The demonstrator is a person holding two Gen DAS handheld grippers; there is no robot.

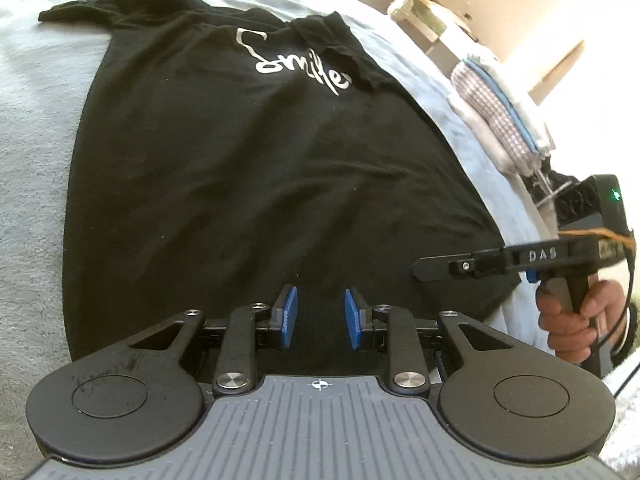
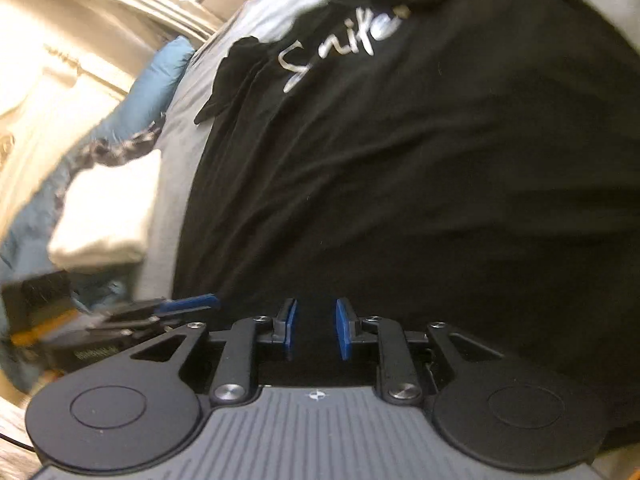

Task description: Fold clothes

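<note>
Bed: pale grey-blue sheet (image 1: pixel 36 128) over a bed carries everything; a bright wall and shelving lie beyond its far right edge in the left wrist view.
Far sleeve: the left short sleeve (image 1: pixel 120 0) of the black cotton T-shirt with white script lettering (image 1: pixel 240 160) lies spread out flat on the sheet, not turned in.
Shirt body: it lies face up and smoothed across the bed, lettering (image 1: pixel 296 64) near the collar, hem toward both cameras.
Other sleeve: in the left wrist view the right-hand sleeve seems already tucked onto the chest beside the collar; I judge this from a crumpled flap there, not with certainty.
Left tongs (image 1: pixel 321 317): blue pads standing narrowly apart, nothing between them, hovering just above the hem.
Right tongs (image 2: pixel 316 329): likewise a small gap, gripping nothing, low over the hem area.
Right hand (image 1: pixel 576 320): wrapped round the tool's handle at the bed's right edge.
Finished pile: folded checked and white cloths (image 1: pixel 504 120) stacked near the right edge suggest earlier items are done.
Progress: this shirt is laid out only; side folds and the lengthwise fold remain.
Unclear: the hem itself is hidden behind both tool bodies; the right wrist view is blurred, so the cream bundle (image 2: pixel 108 212) and blue fabric at its left cannot be identified.
</note>
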